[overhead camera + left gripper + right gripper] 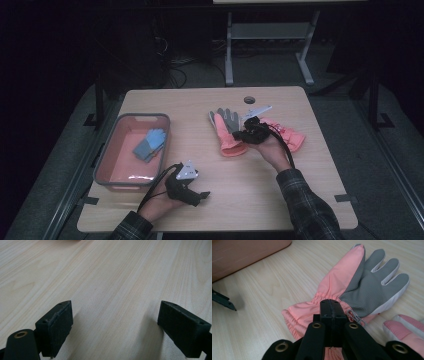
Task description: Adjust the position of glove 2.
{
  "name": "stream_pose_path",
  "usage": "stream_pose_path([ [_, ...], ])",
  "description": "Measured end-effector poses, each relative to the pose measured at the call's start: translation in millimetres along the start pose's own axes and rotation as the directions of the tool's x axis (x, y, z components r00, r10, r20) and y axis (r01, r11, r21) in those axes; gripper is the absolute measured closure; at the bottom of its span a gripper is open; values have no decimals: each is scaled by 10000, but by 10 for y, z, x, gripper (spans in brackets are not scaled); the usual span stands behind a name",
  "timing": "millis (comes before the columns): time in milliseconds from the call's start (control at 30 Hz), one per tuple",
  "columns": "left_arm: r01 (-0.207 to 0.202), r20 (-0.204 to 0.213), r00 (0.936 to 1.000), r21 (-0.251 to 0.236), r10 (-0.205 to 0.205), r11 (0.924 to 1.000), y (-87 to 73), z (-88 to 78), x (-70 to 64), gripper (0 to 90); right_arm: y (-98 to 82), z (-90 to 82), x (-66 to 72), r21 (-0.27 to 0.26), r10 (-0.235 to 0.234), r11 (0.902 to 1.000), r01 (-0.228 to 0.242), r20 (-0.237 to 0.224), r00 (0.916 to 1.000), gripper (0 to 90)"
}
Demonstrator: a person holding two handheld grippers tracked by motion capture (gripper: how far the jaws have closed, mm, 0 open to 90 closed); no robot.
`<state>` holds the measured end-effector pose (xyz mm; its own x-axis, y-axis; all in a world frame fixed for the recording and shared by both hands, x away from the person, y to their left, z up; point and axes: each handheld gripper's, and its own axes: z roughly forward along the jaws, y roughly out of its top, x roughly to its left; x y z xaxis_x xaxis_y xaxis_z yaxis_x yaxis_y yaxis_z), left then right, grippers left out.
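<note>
My left gripper [192, 192] rests by the surface's [240, 200] near edge, jaws apart over bare wood. My right gripper [331, 312], jaws together and empty, hovers at the cuff of the pink glove [359, 287] mid-surface; its long axis runs near-to-far, fingers pointing to the far edge. No writing is readable.

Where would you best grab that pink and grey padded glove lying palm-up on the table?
Probably at the gathered pink cuff of the pink and grey padded glove: it bunches into a thick, pinchable ridge. Come from the open wrist end, where the right gripper sits, fingers pressed together.
</note>
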<state>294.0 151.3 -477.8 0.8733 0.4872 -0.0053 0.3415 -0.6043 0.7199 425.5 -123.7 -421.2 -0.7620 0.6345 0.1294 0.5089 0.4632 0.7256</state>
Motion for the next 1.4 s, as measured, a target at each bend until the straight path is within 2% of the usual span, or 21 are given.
stream_pose_path([
  [167,9,-1,10000,40,-9,10000,2,-4,-1,122,-62,31,-10,184,145,9997,-144,-51,9999,900],
  [433,-22,8,10000,58,22,10000,7,-3,1,121,-176,-38,6,191,-1,9998,5,-197,9998,899],
  [600,-41,-5,10000,62,41,10000,7,-3,3,122,-272,-125,57,223,-180,9996,187,-295,9994,900],
  [733,-45,-6,10000,64,45,10000,7,-4,4,122,-361,-211,113,226,-520,9983,528,-345,9980,900],
  [1400,-38,-8,10000,-1,38,10000,6,0,3,122,-741,-655,363,567,-944,9935,982,-662,9933,899],
])
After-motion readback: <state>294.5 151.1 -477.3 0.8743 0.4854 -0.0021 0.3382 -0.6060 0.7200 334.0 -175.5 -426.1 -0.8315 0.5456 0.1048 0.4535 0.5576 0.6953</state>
